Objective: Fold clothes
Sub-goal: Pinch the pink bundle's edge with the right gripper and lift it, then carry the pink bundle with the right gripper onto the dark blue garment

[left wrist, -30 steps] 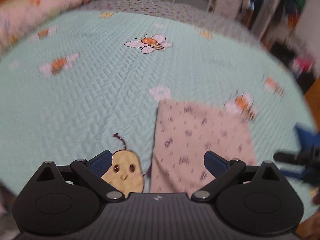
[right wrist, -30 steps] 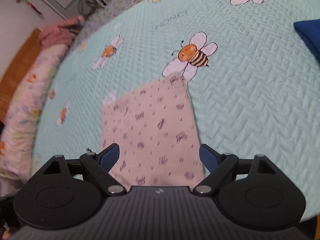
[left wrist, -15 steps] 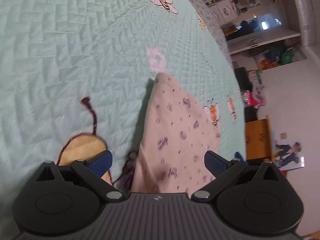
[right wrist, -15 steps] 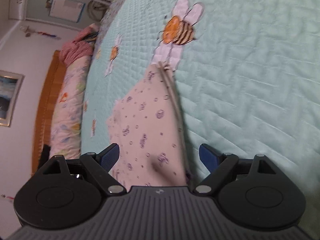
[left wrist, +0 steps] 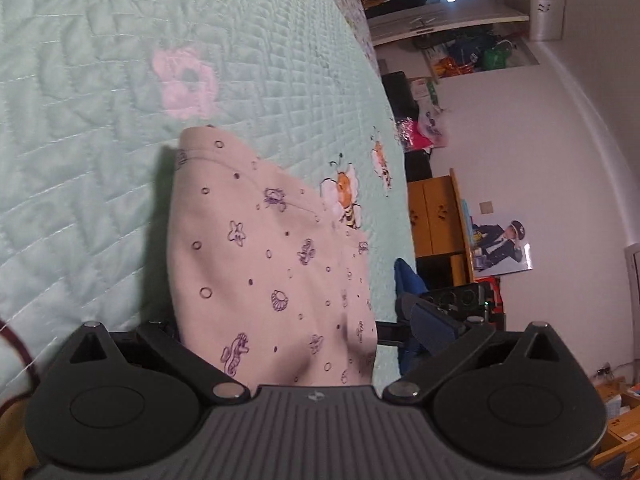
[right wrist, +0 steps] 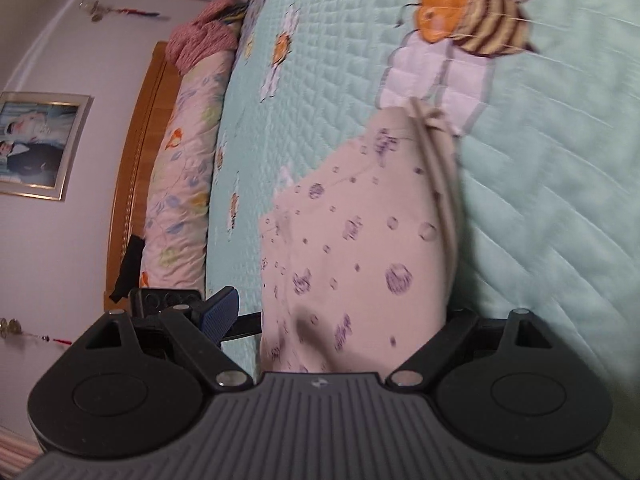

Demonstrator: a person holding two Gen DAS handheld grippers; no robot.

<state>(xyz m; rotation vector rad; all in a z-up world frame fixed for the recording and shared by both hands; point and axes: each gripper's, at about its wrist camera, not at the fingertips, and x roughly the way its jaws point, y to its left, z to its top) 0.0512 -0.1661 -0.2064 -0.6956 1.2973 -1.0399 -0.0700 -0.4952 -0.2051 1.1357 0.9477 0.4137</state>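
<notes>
Here, pink printed garment [left wrist: 272,264], bee quilt [left wrist: 80,80], no legible writing

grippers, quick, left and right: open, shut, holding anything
Left gripper: open, straddling the near end of the pink printed garment, not clamped.
Right gripper: open, the same garment's near end between its fingers, not clamped.

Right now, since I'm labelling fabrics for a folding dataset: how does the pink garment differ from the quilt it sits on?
The pink garment is pale pink with tiny purple prints. The quilt is mint green with large bees and a pink flower.
The garment's surface is smooth, while the quilt is stitched in ridged patterns.
The garment is folded small, showing a layered edge, and the quilt lies spread wide.
Both are soft pastel cloth.
</notes>
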